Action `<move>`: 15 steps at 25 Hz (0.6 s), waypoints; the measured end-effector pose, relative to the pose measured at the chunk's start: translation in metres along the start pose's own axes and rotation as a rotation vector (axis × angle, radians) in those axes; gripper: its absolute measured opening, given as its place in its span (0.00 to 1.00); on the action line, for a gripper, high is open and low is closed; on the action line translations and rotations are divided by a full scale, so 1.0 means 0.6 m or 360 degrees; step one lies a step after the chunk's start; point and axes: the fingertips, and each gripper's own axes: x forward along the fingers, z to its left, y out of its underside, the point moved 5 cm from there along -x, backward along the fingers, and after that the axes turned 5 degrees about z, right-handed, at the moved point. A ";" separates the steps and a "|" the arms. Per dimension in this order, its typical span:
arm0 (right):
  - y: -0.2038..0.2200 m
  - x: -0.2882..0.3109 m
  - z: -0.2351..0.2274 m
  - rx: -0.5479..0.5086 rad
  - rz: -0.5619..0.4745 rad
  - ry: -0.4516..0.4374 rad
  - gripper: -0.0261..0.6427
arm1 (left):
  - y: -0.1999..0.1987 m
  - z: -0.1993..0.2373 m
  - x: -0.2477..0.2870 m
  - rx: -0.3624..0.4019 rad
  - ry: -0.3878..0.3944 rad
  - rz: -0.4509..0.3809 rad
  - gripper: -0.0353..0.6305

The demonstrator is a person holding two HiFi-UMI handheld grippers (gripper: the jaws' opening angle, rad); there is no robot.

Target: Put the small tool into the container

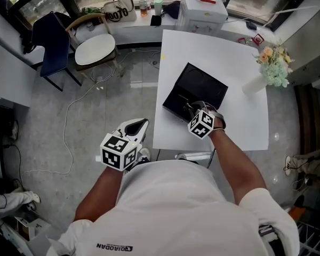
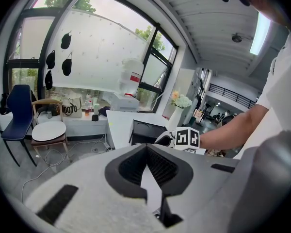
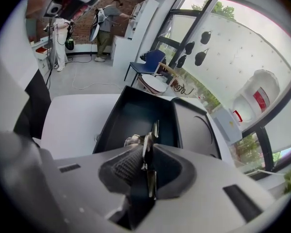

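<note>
Right tool (image 3: 144, 157) is clenched on the little metal implement (image 3: 155, 128). It's a thin silvery strip pinched edge-on, with its tip poking out past the pads. It hangs over the near end of the open black container (image 3: 114, 113), which sits on the white table (image 1: 208, 47), and it isn't dropped in yet. Left tool (image 2: 146, 152) is parked off the table's near left edge, jaws together on nothing.

My worries:
- The grip is on a skinny edge, so the strip could swivel or slide out before I want it to.
- I'm close to the container's near wall, so if I open here it could clip the rim and skitter onto the table or the floor.
- Letting go from too high could bounce it back out.

The flower vase (image 1: 274, 65) at the far right is well apart, so no issue there.

Readable stuff:
- "QIAODAN" is printed on the shirt (image 1: 114, 246).
- The bag (image 2: 72, 107) on the far counter has big letters, something like "OOTO", not sure.
- The red label on the white machine (image 1: 202, 7) is too small to read.
</note>
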 end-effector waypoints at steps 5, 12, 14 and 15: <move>0.004 0.006 0.009 0.0018 0.0046 -0.0039 0.24 | 0.000 0.001 0.000 -0.0005 0.0006 -0.0004 0.07; 0.009 -0.016 0.013 0.0077 0.0028 -0.0049 0.30 | -0.002 -0.005 0.012 0.0007 0.0033 -0.0004 0.07; 0.010 -0.031 0.012 0.0122 0.0009 -0.0051 0.30 | -0.006 -0.011 0.018 0.0019 0.0050 -0.0001 0.07; 0.011 -0.041 0.010 0.0159 -0.0009 -0.0047 0.30 | -0.008 -0.015 0.021 0.0027 0.0060 0.0002 0.07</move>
